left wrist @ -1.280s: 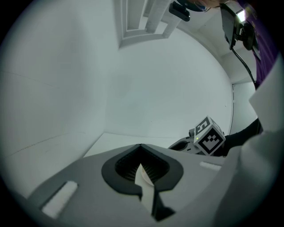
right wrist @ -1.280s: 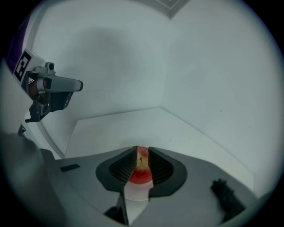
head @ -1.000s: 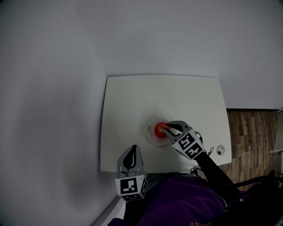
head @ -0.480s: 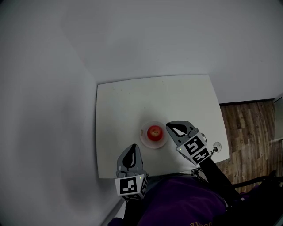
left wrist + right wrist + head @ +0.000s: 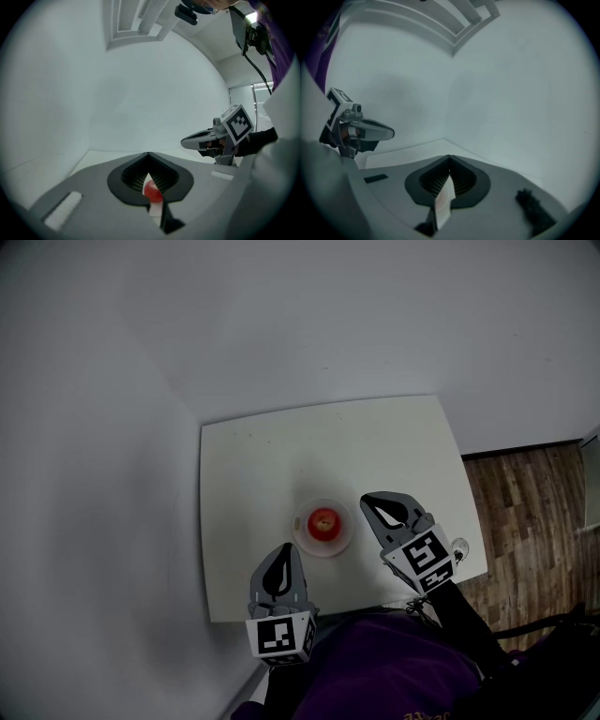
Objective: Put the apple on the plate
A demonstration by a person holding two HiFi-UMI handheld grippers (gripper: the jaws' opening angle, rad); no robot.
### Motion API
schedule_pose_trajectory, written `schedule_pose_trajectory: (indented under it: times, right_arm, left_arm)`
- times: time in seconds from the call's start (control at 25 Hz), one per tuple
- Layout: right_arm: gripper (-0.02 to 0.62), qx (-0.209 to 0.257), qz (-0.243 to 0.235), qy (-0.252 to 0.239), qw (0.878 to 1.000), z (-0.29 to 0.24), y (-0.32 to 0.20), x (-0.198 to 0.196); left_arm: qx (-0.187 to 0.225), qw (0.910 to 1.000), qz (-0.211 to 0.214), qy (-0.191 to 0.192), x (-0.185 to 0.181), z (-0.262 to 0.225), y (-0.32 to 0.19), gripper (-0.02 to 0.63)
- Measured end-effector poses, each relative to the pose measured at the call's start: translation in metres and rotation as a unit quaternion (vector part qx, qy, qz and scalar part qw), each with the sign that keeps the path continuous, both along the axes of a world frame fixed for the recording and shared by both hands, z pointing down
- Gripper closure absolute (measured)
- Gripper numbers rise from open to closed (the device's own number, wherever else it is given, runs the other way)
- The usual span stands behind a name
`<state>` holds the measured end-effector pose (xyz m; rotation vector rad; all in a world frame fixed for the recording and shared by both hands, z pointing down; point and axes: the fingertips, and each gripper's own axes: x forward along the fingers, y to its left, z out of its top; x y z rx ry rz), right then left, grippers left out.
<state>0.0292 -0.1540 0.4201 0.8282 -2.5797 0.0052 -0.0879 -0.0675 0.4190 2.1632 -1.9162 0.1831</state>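
A red apple (image 5: 324, 521) lies on a small pale plate (image 5: 307, 540) near the front middle of the white table (image 5: 281, 456). My right gripper (image 5: 369, 502) is shut and empty, a short way to the plate's right and clear of it. My left gripper (image 5: 285, 552) hovers at the table's front edge, just in front of the plate, also shut with nothing in it. In the left gripper view the apple (image 5: 152, 191) shows through the thin slit below the closed tips (image 5: 148, 154), with the right gripper (image 5: 206, 139) off to the right. The right gripper view has its closed tips (image 5: 449, 157) and the left gripper (image 5: 365, 131) at the left.
A tiny tan object (image 5: 297, 520) sits on the table just left of the plate. A small round fitting (image 5: 459, 546) hangs at the table's right edge. Grey walls meet behind the table; wooden floor (image 5: 525, 512) lies to the right.
My right gripper let go of the apple, drew back to the right of the plate and shut. The apple stays on the plate. The left gripper barely moved.
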Motion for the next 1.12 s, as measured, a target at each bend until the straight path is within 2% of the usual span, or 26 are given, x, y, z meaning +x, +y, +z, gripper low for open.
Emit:
schedule_pose_trajectory:
  times: [0.52, 1.12]
  right_arm:
    - [0.584, 0.025, -0.005, 0.003, 1.000, -0.0107, -0.0005, 0.0030]
    - [0.584, 0.026, -0.008, 0.006, 1.000, -0.0108, -0.0028, 0.0052]
  left_arm:
    - [0.003, 1.0000, 0.006, -0.003, 0.0054, -0.0021, -0.0010, 0.598]
    - [0.005, 1.0000, -0.007, 0.000, 0.0039, -0.0045, -0.0007, 0.598]
